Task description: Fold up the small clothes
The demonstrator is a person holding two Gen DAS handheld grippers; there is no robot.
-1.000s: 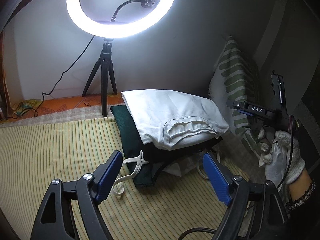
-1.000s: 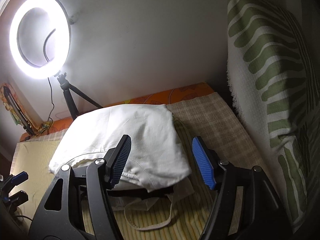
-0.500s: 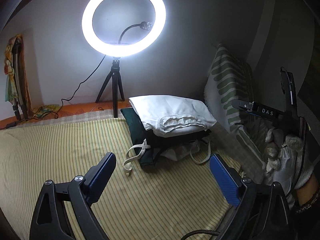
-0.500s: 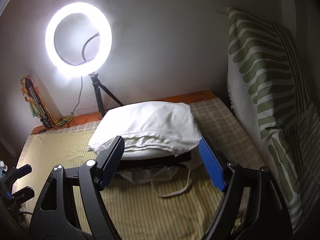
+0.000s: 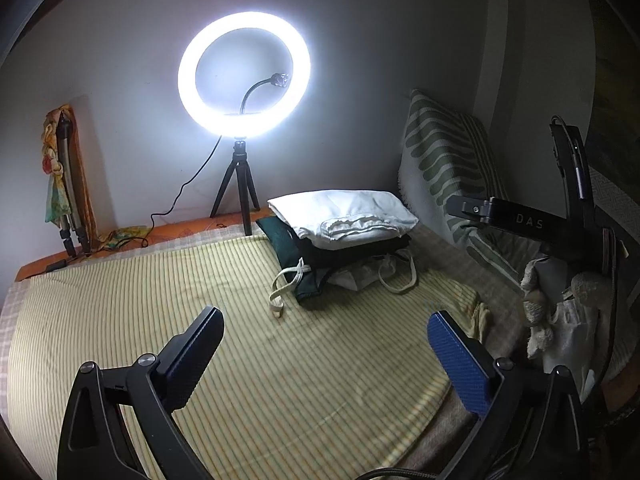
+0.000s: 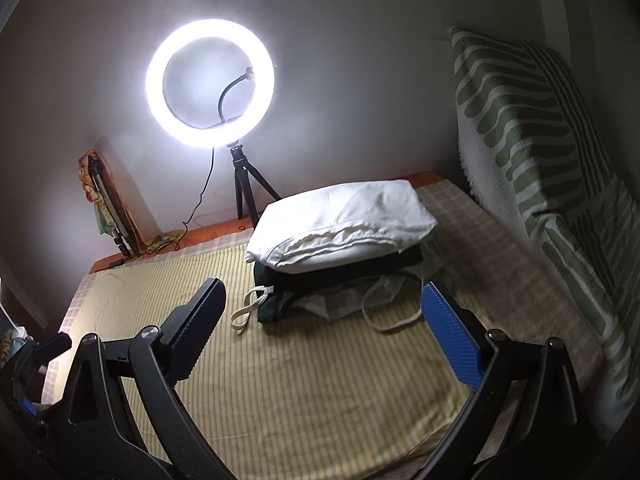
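A folded white garment (image 5: pixel 344 216) (image 6: pixel 344 224) lies on top of a stack of folded dark clothes (image 5: pixel 320 256) (image 6: pixel 332 280) at the far right of the striped yellow-green bedspread (image 5: pixel 200 312) (image 6: pixel 300 380). White drawstrings (image 5: pixel 286 284) (image 6: pixel 248 308) trail out in front of the stack. My left gripper (image 5: pixel 324 356) is open and empty, well short of the stack. My right gripper (image 6: pixel 324 336) is open and empty, just in front of the stack. The right gripper's body and the gloved hand (image 5: pixel 560 312) show at the right of the left wrist view.
A lit ring light on a small black tripod (image 5: pixel 244 80) (image 6: pixel 210 84) stands behind the stack by the wall. A green-and-white patterned cushion (image 5: pixel 448 168) (image 6: pixel 536 152) leans on the right wall. A folded tripod with cloth (image 5: pixel 66 184) leans at the far left.
Both grippers have pulled back from the stack and away from it, staying open. The white garment stays on top of the stack.
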